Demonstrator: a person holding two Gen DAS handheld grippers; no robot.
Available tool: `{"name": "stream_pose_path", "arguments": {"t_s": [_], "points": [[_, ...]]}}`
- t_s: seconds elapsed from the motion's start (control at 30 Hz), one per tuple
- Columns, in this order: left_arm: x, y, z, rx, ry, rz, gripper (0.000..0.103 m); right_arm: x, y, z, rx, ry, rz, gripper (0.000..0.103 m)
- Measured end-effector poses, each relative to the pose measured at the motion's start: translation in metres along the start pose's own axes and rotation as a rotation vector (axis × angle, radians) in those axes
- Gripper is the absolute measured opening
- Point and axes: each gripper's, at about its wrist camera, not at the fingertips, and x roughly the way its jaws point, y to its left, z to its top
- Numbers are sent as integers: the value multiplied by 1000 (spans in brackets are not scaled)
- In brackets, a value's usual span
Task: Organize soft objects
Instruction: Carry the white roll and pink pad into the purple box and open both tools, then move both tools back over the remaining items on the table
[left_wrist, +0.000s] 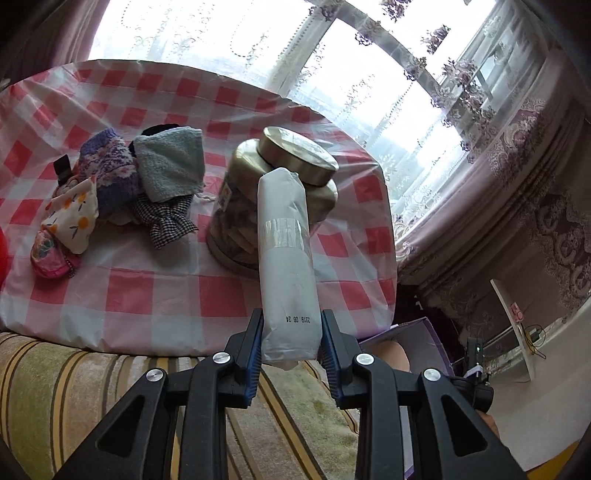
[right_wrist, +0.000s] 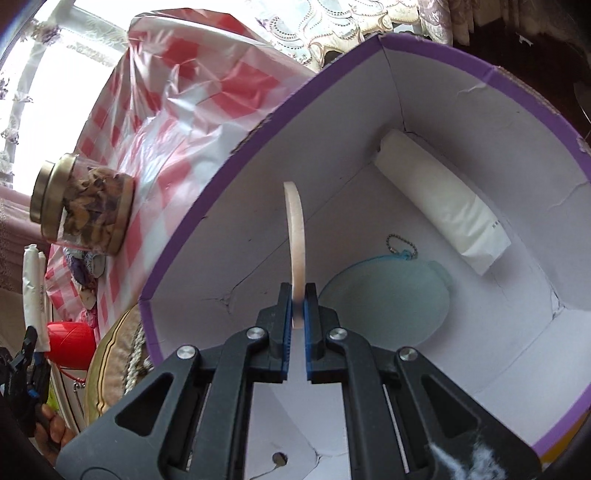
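My left gripper (left_wrist: 291, 332) is shut on a white paper-wrapped roll (left_wrist: 286, 258) and holds it upright above the sofa edge, in front of the table. A pile of soft things (left_wrist: 122, 184) lies on the checked tablecloth (left_wrist: 166, 295): a purple knitted piece, a pale green towel, a checked cloth, a floral pouch, a pink purse. My right gripper (right_wrist: 298, 291) is shut on a thin pale disc (right_wrist: 296, 236), edge on, over the open purple-rimmed white box (right_wrist: 258, 206). In the box lie a second white roll (right_wrist: 439, 203) and a light blue pouch (right_wrist: 384, 299) with a ball chain.
A glass jar with a gold lid (left_wrist: 280, 199) stands on the table right of the pile; it also shows in the right wrist view (right_wrist: 81, 206). A striped sofa cushion (left_wrist: 74, 387) lies below the table edge. A red object (right_wrist: 70, 343) sits beside the box. Curtains and window lie behind.
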Motion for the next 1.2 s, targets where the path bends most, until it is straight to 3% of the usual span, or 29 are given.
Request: {"name": "stream_pose_path", "arguments": {"t_s": [0.1, 0.17, 0.23, 0.3, 0.43, 0.67, 0.8, 1.03, 1.13, 1.2], "points": [[10, -17, -3, 42, 33, -16, 30, 16, -11, 10, 13, 22, -20, 10], [18, -31, -6, 78, 60, -31, 30, 25, -21, 14, 40, 47, -79, 24], [26, -46, -8, 116, 90, -56, 30, 24, -30, 16, 67, 64, -121, 53], [37, -63, -10, 148, 132, -96, 30, 15, -36, 15, 76, 40, -107, 66], [66, -95, -17, 161, 242, -190, 30, -17, -46, 12, 64, -10, -131, 67], [132, -149, -53, 60, 558, -350, 30, -95, -70, -5, 66, -153, -183, 71], [166, -164, -74, -46, 675, -330, 30, -123, -85, -6, 93, -213, -191, 71], [215, -181, -91, -227, 651, -217, 31, -152, -113, -14, 124, -279, -214, 71], [246, -194, -109, -240, 722, -200, 55, -154, -120, -15, 136, -283, -210, 71], [255, -201, -120, -222, 761, -234, 58, -154, -121, -16, 137, -285, -212, 71]]}}
